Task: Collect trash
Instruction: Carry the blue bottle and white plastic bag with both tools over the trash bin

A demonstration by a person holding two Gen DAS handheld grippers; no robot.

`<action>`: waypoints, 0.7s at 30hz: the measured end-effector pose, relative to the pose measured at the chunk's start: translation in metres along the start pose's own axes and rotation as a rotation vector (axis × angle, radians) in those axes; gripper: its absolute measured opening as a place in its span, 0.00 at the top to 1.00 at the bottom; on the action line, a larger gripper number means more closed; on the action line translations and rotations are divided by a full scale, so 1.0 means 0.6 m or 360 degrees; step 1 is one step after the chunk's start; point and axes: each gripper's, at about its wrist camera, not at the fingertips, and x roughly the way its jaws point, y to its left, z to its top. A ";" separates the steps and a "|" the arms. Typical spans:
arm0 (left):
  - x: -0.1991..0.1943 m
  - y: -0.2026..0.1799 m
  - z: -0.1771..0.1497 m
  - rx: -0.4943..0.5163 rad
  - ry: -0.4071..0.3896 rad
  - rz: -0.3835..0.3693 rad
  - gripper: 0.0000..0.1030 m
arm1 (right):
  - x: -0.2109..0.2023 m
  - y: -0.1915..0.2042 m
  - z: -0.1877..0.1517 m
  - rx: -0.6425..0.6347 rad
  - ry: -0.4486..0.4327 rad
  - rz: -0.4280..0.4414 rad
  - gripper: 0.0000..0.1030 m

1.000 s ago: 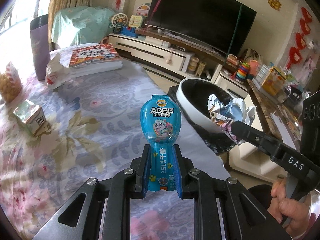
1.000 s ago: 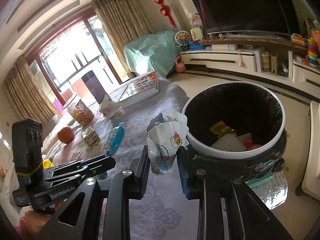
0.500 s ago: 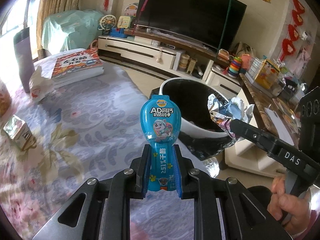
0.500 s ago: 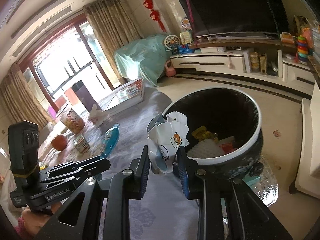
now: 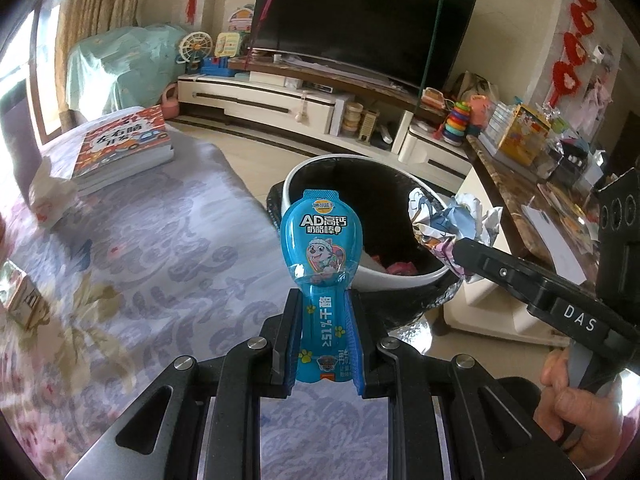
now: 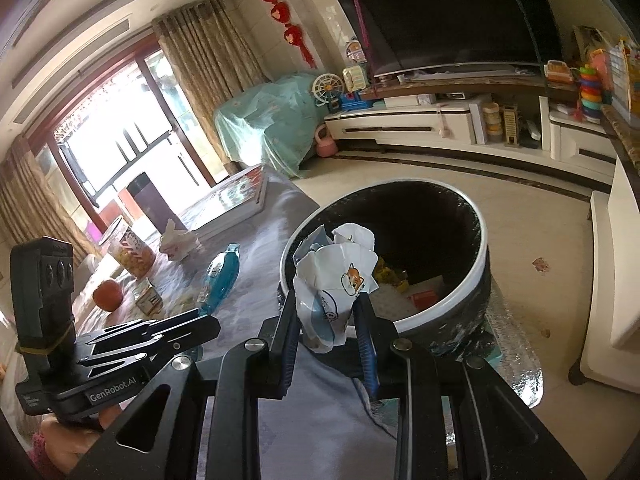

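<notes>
My left gripper [image 5: 323, 344] is clenched on the narrow lower neck of the blue snack wrapper [image 5: 320, 248], both pads flat against its sides, the wide printed head standing upright and free above the jaws. I judge it light, glossy and slippery film; the neck is the right hold, since the bulged head would crush or slide. My right gripper [image 6: 329, 332] is clamped around the base of a crumpled paper wad [image 6: 338, 276], which bulges out above the pads. I rate it very light, soft and springy, safe to squeeze, likely to cling on release. Both pieces sit near the white rim of the black-lined trash bin [image 6: 478, 240], beside the cloth-covered table [image 5: 140, 248]; the wad is closer, at the rim. 2 items held, neither yet dropped in.
</notes>
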 end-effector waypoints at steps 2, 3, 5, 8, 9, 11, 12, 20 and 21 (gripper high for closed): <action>0.005 -0.004 0.005 0.0012 0.0003 -0.0001 0.82 | 0.001 -0.004 0.001 0.0006 -0.0002 -0.0005 0.74; 0.008 -0.006 0.007 0.0018 0.0004 -0.0002 0.82 | 0.002 -0.006 0.002 0.0012 -0.0003 -0.0008 0.74; 0.012 -0.011 0.012 0.0031 0.0004 -0.0002 0.82 | 0.003 -0.011 0.004 0.0019 -0.0004 -0.0009 0.74; 0.021 -0.015 0.018 0.0043 0.0007 -0.0006 0.82 | 0.004 -0.018 0.008 0.0024 -0.0005 -0.0011 0.74; 0.024 -0.017 0.020 0.0050 0.0007 -0.0005 0.82 | 0.005 -0.019 0.008 0.0025 -0.0005 -0.0012 0.74; 0.028 -0.021 0.026 0.0062 0.0008 -0.0006 0.82 | 0.007 -0.024 0.012 0.0029 -0.0006 -0.0015 0.74; 0.031 -0.023 0.027 0.0068 0.0009 -0.0008 0.82 | 0.008 -0.024 0.013 0.0031 -0.0007 -0.0016 0.74; 0.052 -0.038 0.045 0.0103 0.0014 -0.0006 0.82 | 0.013 -0.036 0.031 0.0031 -0.0017 -0.0030 0.74; 0.054 -0.038 0.047 0.0104 0.0016 -0.0006 0.82 | 0.014 -0.036 0.032 0.0029 -0.0019 -0.0032 0.74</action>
